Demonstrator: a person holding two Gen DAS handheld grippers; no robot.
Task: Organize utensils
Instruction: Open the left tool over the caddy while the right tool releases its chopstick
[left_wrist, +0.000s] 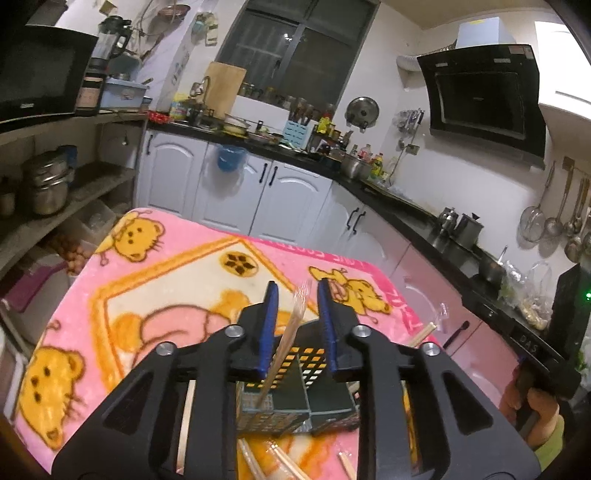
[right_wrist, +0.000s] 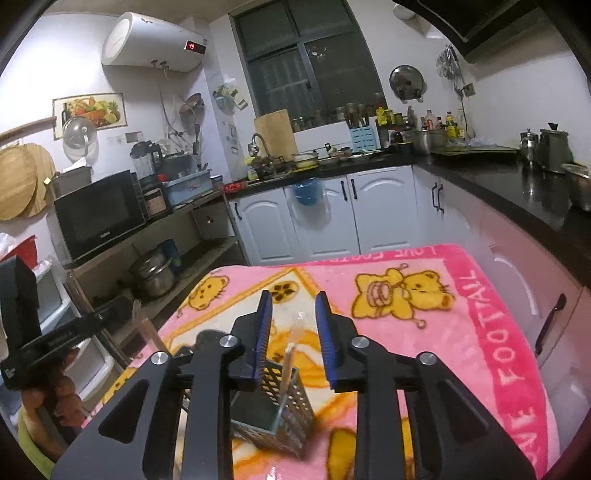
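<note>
A dark perforated utensil holder (left_wrist: 314, 391) with two compartments stands on the pink blanket just under my left gripper (left_wrist: 297, 288). A blurred bundle of wooden chopsticks (left_wrist: 291, 332) slants between the blue pads (left_wrist: 267, 332), its lower end in the holder's left compartment. The pads stand apart and do not clamp it. In the right wrist view my right gripper (right_wrist: 293, 299) is open above the same holder (right_wrist: 291, 406). A single chopstick (right_wrist: 287, 365) stands in the holder between the fingers, clear of both pads. Loose chopsticks (left_wrist: 255, 461) lie on the blanket in front of the holder.
The pink bear-print blanket (left_wrist: 166, 266) covers the table. More chopsticks (left_wrist: 424, 332) lie by its right edge. White cabinets (left_wrist: 280, 199) and a cluttered black counter (right_wrist: 517, 184) stand beyond it, with a shelf of pots (left_wrist: 48, 188) at the left. A hand (left_wrist: 532, 402) holds the other gripper's body at the right.
</note>
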